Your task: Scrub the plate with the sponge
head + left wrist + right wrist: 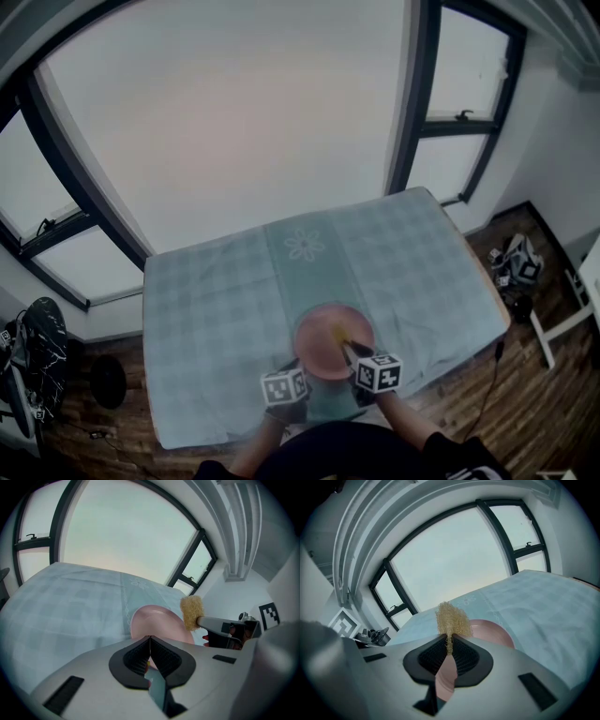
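A pink plate (319,345) rests on the blue checked tablecloth (216,300) near the table's front edge. My left gripper (298,368) is shut on the plate's near rim; in the left gripper view its jaws (150,640) meet over the pink edge of the plate (154,620). My right gripper (350,355) is shut on a yellow fibrous sponge (337,335), which hangs over the plate's right part. The sponge (452,617) sticks out past my right gripper (449,640), with the plate (494,632) just beyond it. From the left, the sponge (192,612) appears just above the plate's right rim.
The table stands against a large window (234,122). Its front edge is right below my grippers. On the wooden floor lie dark gear at the left (37,356) and a bag at the right (516,262), beside a white frame (572,319).
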Demonstrator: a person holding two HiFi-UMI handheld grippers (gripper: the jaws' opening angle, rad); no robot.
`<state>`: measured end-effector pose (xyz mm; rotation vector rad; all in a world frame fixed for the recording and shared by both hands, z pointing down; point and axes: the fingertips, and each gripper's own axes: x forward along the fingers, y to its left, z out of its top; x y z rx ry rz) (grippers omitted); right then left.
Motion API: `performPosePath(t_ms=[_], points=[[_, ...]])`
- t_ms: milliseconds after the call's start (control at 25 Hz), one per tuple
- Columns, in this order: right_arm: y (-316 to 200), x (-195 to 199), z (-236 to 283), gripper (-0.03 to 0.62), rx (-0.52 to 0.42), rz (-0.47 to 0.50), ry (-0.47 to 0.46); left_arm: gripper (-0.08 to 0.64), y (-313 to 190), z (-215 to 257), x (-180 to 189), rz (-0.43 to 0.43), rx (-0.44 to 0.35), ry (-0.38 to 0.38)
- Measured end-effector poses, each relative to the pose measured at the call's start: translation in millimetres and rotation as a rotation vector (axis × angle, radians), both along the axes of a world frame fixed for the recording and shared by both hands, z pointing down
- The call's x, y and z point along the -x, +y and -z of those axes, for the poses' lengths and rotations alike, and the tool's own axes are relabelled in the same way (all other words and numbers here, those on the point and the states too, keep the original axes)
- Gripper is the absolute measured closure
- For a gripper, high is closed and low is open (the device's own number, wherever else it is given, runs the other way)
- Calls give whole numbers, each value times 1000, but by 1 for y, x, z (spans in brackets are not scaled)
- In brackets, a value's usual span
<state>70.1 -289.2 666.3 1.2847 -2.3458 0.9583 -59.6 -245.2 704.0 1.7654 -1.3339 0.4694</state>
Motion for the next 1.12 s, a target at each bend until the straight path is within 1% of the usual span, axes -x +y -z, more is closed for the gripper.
performPosePath(t_ms=[160,560,800,1120], points=[[-16,-4,-14,557,27,2,15,552,-13,-3,-3,-4,7,-2],[-53,-7,-34,557,56,6,63,552,-38,-13,0,12,27,10],[-66,-3,-50,557,82,16,87,552,-48,-21,3,15,45,17],[-74,-3,-66,557,121,16,111,552,-57,-22,1,14,47,24]])
